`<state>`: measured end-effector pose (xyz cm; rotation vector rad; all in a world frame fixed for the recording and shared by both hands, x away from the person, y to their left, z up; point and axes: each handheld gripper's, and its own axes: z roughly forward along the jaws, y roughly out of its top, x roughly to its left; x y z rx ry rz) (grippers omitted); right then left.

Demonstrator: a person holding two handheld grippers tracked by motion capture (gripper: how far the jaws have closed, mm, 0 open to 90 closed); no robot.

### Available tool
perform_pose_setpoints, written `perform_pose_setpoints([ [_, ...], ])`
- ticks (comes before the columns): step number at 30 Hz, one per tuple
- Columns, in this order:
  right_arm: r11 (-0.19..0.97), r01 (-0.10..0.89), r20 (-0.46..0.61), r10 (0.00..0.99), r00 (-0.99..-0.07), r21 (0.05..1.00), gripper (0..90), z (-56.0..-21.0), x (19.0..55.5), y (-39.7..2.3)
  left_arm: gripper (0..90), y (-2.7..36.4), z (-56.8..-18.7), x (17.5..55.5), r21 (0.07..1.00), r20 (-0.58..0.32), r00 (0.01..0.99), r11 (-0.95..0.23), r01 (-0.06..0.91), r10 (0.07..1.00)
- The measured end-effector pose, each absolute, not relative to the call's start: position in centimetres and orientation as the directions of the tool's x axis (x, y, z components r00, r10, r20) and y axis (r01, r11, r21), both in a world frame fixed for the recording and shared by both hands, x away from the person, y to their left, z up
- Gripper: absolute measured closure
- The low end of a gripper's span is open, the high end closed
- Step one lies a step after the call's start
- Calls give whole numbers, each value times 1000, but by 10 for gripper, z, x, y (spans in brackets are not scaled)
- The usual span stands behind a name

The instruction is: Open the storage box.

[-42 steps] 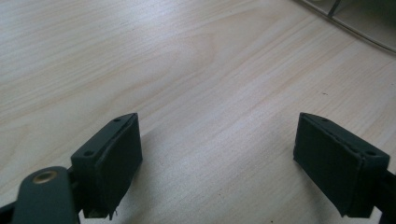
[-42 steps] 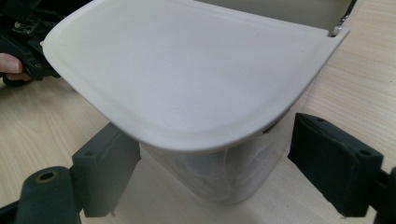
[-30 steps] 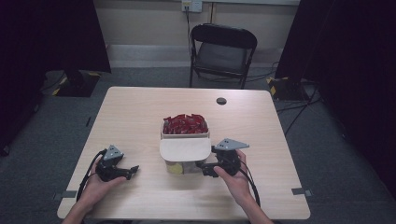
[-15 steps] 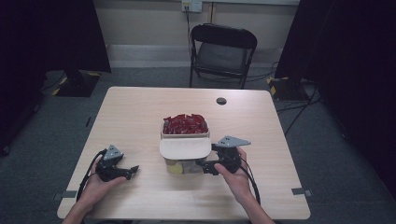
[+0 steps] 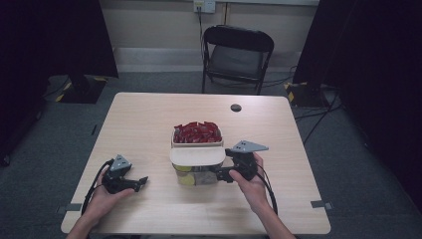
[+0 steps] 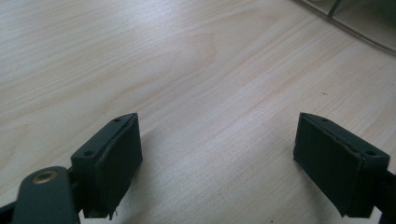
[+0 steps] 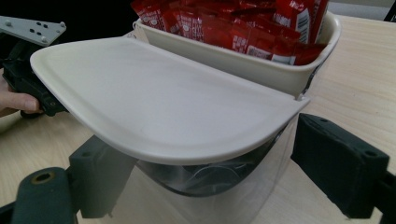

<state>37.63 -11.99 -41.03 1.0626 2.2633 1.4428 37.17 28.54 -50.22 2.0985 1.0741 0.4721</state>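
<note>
A clear tub [image 5: 195, 175] stands at the middle of the table, its white lid [image 5: 196, 155] flipped open toward me. A white tray of red packets [image 5: 196, 132] sits in its top. My right gripper [image 5: 219, 176] is at the tub's right side. In the right gripper view its jaws straddle the clear wall [image 7: 210, 196] under the lid [image 7: 154, 98]; they have just been opening, and the right pad stands off the wall, so the right gripper [image 7: 219, 177] is open. My left gripper [image 5: 142, 181] rests open on bare wood [image 6: 217, 163], well left of the tub.
A small black disc [image 5: 236, 107] lies near the table's far edge. A black folding chair [image 5: 238, 50] stands beyond the table. The table's front edge [image 5: 199, 231] runs close under my forearms. Bare wood lies on both sides of the tub.
The right gripper has shifted very slightly beside the tub. The left hand, the tub and the lid stay where they were.
</note>
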Motion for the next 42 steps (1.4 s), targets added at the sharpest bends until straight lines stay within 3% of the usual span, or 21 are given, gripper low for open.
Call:
perform_pose_setpoints([
  [42, 183, 439, 205, 687, -697, 880, 145, -391, 401, -119, 148, 285, -502, 372, 739, -2, 586, -394, 547, 810],
])
